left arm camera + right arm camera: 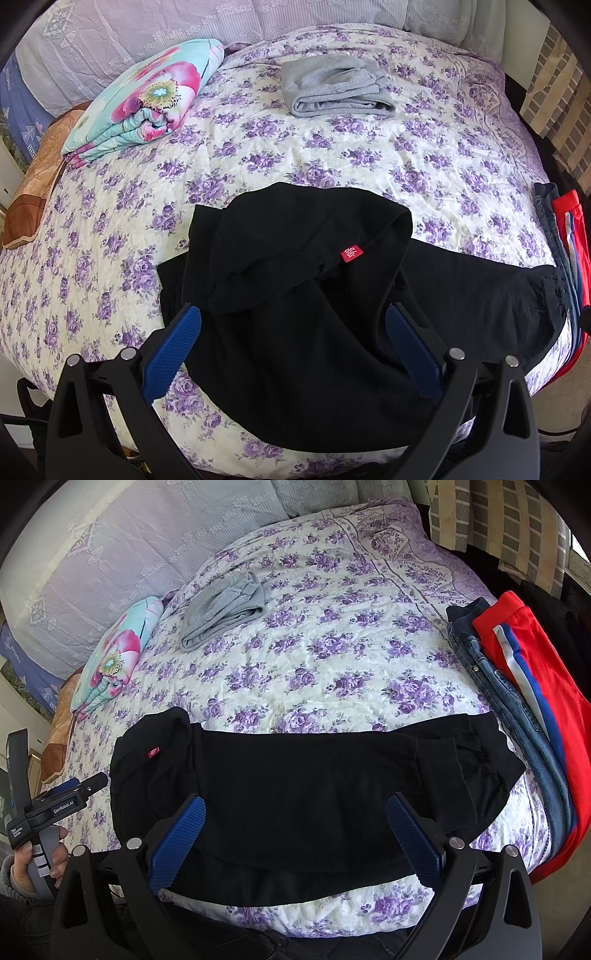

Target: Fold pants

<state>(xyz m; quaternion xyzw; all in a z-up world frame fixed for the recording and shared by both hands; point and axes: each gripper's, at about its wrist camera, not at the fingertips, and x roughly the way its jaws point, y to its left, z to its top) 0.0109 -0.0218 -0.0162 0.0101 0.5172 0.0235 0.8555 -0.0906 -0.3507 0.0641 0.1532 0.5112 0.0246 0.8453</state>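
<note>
Black pants (306, 295) lie across the near edge of the bed, waist end bunched with a red tag (351, 254). In the right wrist view the pants (306, 786) stretch left to right, waist at left, cuffs at right. My left gripper (293, 321) is open, its blue pads either side of the black cloth just above it. My right gripper (295, 812) is open over the pants' middle. The left gripper also shows in the right wrist view (79, 788) at the far left, beside the waist.
The bed has a purple-flowered quilt (332, 147). Folded grey pants (334, 86) lie at the back. A folded floral blanket (144, 99) sits at the back left. Jeans (517, 701) and red striped pants (546, 686) lie along the right edge.
</note>
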